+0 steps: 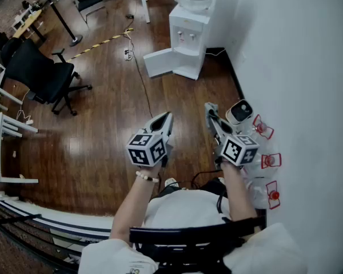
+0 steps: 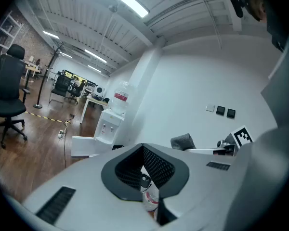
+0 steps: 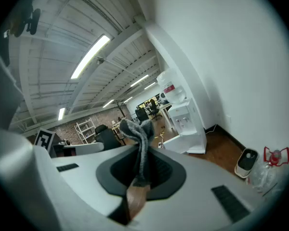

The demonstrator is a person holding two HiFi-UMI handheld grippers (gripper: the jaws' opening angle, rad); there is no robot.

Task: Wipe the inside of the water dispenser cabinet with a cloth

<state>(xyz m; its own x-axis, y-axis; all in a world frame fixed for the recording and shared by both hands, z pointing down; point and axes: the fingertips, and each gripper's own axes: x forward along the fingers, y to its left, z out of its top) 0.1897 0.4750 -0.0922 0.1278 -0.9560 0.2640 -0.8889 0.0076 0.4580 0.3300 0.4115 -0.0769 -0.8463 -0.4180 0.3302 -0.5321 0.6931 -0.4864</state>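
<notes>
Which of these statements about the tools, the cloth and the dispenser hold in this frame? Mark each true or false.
1. The right tool grips a grey cloth. True.
2. The cabinet door of the water dispenser is shut. False: it stands open.
3. The left tool holds a sponge. False: nothing sits between its jaws.
4. The dispenser stands by the white wall, apart from both tools. True.
</notes>
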